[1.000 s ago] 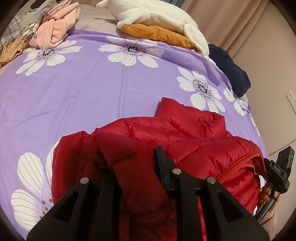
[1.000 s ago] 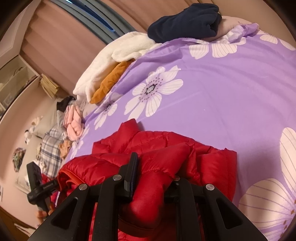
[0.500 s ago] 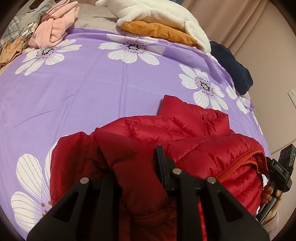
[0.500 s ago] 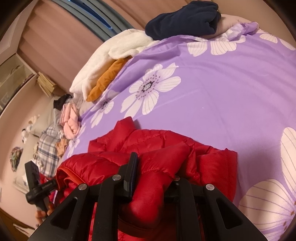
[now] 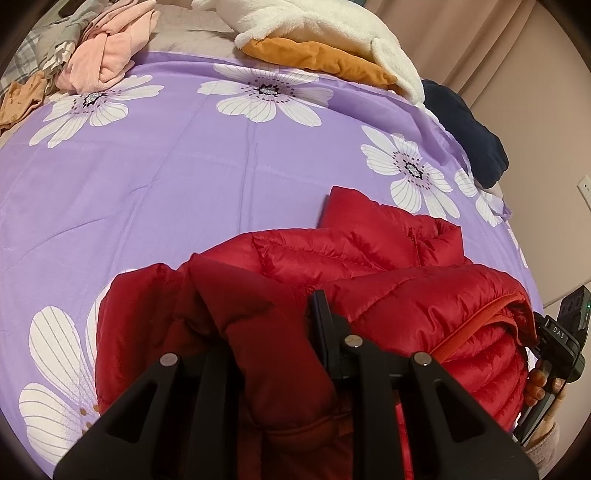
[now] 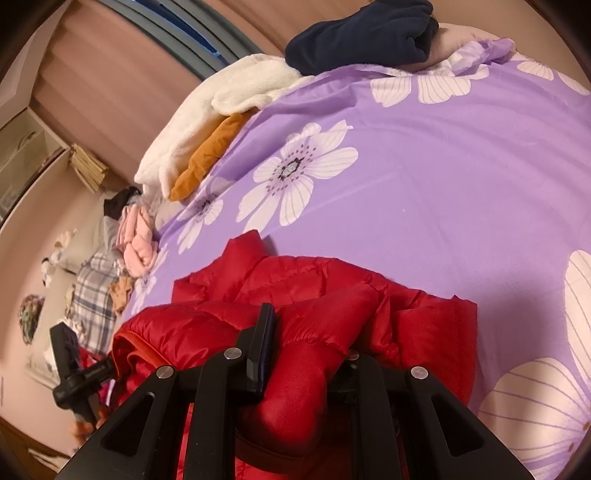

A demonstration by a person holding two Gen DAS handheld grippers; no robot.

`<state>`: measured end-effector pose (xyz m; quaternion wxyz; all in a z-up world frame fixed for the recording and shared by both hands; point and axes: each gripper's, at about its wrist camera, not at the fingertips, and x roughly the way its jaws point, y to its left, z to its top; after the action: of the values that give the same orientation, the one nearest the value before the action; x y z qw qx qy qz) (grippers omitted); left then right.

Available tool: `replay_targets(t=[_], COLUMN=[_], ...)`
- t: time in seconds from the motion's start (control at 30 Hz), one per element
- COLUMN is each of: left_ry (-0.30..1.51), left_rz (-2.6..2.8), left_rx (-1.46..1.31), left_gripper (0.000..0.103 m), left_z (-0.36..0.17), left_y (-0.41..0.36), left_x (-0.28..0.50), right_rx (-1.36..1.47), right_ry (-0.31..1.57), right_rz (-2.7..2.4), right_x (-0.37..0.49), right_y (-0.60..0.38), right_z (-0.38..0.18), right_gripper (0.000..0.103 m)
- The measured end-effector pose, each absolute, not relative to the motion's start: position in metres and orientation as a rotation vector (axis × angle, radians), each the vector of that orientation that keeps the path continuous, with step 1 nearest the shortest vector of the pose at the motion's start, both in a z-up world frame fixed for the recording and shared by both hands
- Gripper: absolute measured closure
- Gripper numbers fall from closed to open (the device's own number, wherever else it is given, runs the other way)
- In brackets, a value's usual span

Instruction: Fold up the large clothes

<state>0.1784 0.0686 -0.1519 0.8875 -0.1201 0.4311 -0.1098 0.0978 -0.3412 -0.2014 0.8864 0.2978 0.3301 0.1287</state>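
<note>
Over the last second very little has altered: the red puffer jacket (image 5: 388, 273) has crept slightly further onto the purple floral bedsheet (image 5: 184, 184), its collar now lying a touch closer to the sheet's white flower than it did a second ago, while both grips look unchanged. The left gripper (image 5: 273, 332) remains clamped on a thick bunch of the jacket's darker red fabric, which looks like a sleeve or hem edge, and the right gripper (image 6: 306, 343) is likewise closed on a puffy roll of the same garment. Each tool shows in the other's view at the jacket's outer edge, so the two grips sit at opposite ends of one raised fold.

The jacket lies near the sheet's front edge, bunched and partly doubled, its collar pointing toward the middle of the sheet. Well beyond it, along the sheet's far edge, rest a white fleece blanket (image 5: 332, 26), an orange garment (image 5: 317, 59) tucked under that fleece, a navy garment (image 5: 465, 133) and a pink garment (image 5: 107, 62).

The small, steady drift suggests the fold is being carried forward over the jacket's body rather than finished. The lifted edge probably has yet to be laid down toward the collar and released, and the slippery padded fabric may slump unless both ends go down together.
</note>
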Motion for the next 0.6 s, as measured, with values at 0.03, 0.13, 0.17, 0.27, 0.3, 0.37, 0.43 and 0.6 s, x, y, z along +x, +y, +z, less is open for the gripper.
replay_targets(t=[0.03, 0.13, 0.17, 0.27, 0.3, 0.37, 0.43, 0.6], left_ry=[0.896, 0.899, 0.900, 0.903, 0.901, 0.898, 0.893, 0.866], left_rz=[-0.229, -0.229, -0.230, -0.232, -0.231, -0.228, -0.226, -0.229], left_rx=[-0.251, -0.262, -0.268, -0.291, -0.295, -0.305, -0.318, -0.376], left_gripper=[0.083, 0.083, 0.083, 0.083, 0.083, 0.083, 0.083, 0.079], left_z=[-0.152, -0.153, -0.154, -0.154, -0.153, -0.152, -0.149, -0.138], left_y=[0.069, 0.070, 0.071, 0.073, 0.073, 0.073, 0.074, 0.081], left_x=[0.179, 0.179, 0.180, 0.180, 0.180, 0.178, 0.176, 0.167], right_rx=[0.623, 0.651, 0.665, 0.702, 0.710, 0.725, 0.755, 0.821], right_ry=[0.688, 0.694, 0.696, 0.697, 0.696, 0.694, 0.695, 0.673], right_rz=[0.267, 0.270, 0.272, 0.280, 0.282, 0.287, 0.296, 0.323], right_x=[0.098, 0.099, 0.100, 0.099, 0.098, 0.097, 0.096, 0.090], right_y=[-0.341, -0.343, -0.344, -0.347, -0.348, -0.348, -0.350, -0.356], right_z=[-0.202, -0.206, -0.207, -0.210, -0.211, -0.210, -0.210, -0.204], right_gripper=[0.086, 0.086, 0.086, 0.085, 0.084, 0.083, 0.081, 0.057])
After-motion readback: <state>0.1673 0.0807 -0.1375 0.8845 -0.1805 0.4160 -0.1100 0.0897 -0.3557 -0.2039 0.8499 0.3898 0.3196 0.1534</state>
